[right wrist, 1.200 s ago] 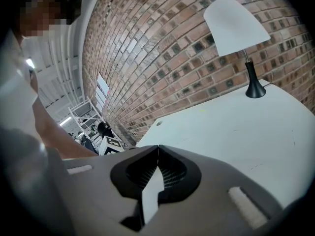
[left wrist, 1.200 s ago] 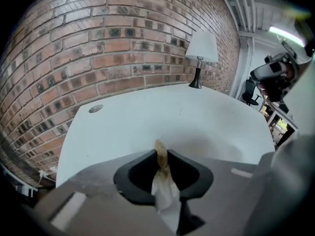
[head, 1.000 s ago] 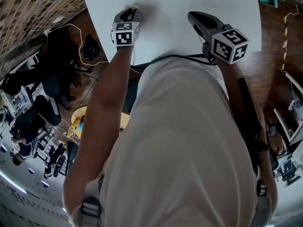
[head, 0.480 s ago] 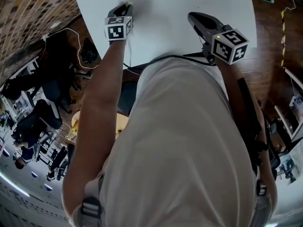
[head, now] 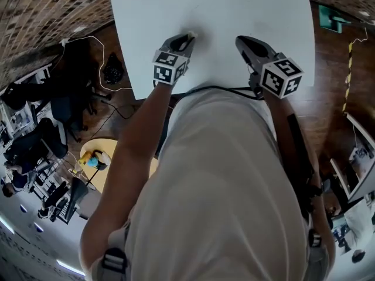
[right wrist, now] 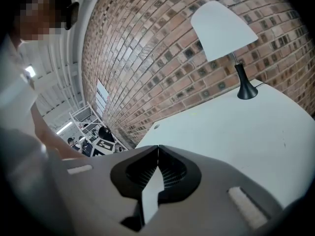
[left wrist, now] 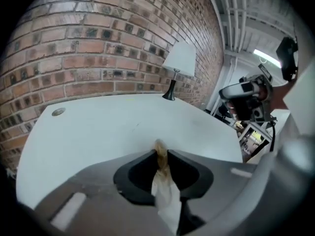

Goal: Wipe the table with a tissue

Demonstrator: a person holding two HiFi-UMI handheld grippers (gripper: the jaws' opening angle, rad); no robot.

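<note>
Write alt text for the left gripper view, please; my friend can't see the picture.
The grey two-jaw left tool pinches a crumpled white tissue, its tip stained brown, over a white table. A white-shaded lamp on a black stem stands at the table's far edge, before a red brick wall.

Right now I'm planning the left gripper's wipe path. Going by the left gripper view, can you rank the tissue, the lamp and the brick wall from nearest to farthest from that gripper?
1. The tissue: pinched between the left gripper's jaws.
2. The lamp: upright at the table's far edge, right of centre.
3. The brick wall: behind the lamp, beyond the table.
</note>
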